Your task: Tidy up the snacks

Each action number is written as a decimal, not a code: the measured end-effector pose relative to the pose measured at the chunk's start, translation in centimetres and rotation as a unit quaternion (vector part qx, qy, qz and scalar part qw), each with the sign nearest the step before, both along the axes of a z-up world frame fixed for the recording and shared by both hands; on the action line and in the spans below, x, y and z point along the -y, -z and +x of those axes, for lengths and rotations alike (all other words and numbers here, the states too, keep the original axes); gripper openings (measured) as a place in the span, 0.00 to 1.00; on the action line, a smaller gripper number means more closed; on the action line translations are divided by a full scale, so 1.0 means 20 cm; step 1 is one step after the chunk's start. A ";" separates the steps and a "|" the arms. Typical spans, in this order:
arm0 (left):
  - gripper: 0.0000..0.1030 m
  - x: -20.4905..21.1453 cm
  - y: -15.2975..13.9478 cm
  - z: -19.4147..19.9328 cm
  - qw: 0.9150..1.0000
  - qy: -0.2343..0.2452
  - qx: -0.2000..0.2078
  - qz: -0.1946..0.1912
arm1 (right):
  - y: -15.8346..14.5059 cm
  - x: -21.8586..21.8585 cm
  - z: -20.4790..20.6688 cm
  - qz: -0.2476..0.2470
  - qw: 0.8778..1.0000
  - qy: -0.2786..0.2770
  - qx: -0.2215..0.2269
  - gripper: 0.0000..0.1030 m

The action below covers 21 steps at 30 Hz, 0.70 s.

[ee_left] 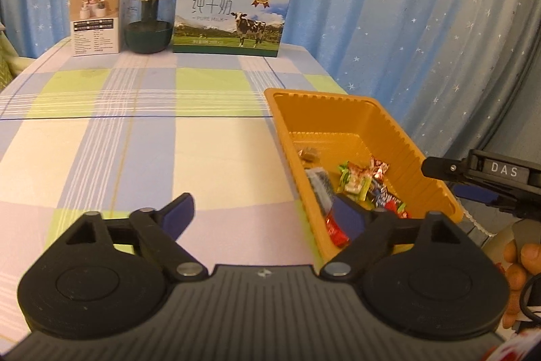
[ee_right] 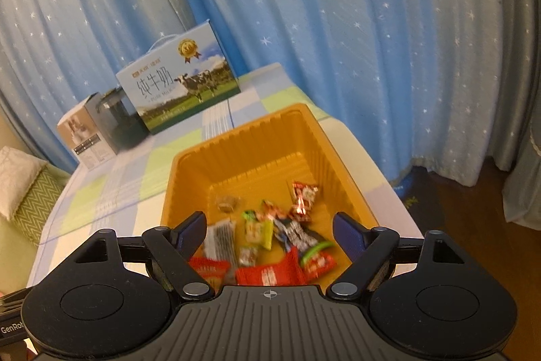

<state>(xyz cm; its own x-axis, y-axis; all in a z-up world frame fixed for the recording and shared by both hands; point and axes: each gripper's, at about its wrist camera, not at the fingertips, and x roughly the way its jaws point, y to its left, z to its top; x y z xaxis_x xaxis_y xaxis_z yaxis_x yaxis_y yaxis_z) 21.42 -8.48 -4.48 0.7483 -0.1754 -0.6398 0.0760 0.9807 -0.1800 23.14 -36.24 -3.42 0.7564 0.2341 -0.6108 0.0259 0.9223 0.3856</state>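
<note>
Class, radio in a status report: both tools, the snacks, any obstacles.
Left tool open, empty. Right tool open, empty, over orange tray. Snacks piled in tray. Nothing in the way.

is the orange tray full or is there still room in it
Partly filled. The orange tray holds wrapped snacks piled at its near end, while the far part of its floor is bare.

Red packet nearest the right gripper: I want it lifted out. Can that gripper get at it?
Probably yes: the right gripper is open above the tray, the red packet lying uncovered below.
</note>
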 end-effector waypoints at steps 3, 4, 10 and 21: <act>0.93 -0.01 -0.02 -0.06 1.000 0.001 0.001 0.006 | -0.01 -0.01 -0.07 -0.002 1.000 0.000 -0.003 0.79; 0.94 -0.01 -0.03 -0.08 1.000 0.000 0.002 0.009 | -0.02 -0.01 -0.10 -0.003 1.000 -0.001 -0.005 0.79; 1.00 -0.06 -0.09 -0.22 1.000 -0.014 0.003 0.011 | -0.07 -0.05 -0.25 -0.011 1.000 -0.003 -0.015 0.79; 1.00 -0.17 -0.25 -0.48 0.998 -0.047 0.019 0.025 | -0.20 -0.20 -0.54 -0.028 0.999 -0.028 -0.021 0.79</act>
